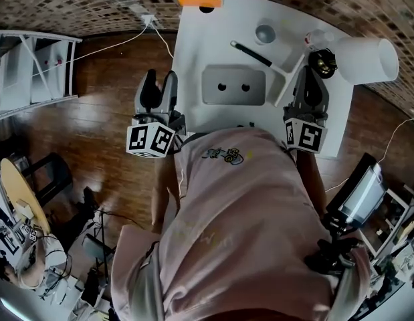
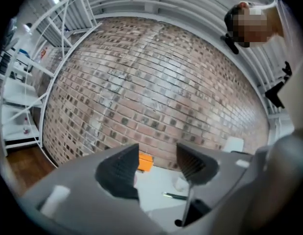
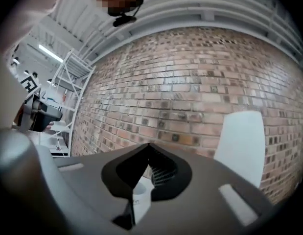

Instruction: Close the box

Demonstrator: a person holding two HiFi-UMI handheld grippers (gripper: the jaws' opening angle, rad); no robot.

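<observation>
Above a white table (image 1: pixel 193 52), the left gripper (image 1: pixel 160 79) hangs with jaws parted and empty and the right gripper (image 1: pixel 308 72) pressed together on nothing, the gray box (image 1: pixel 233 85) lying between them, likely best closed with even pressure from both sides.

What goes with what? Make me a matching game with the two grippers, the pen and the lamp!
Things:
1. left gripper
2. right gripper
3. pen
4. lamp

Matches:
A. white, at the table's right side
B. jaws shut, nothing in them
C. black, lying on the table
D. jaws apart, nothing between them

Pairs: 1-D, 2-B, 3-C, 4-A
</observation>
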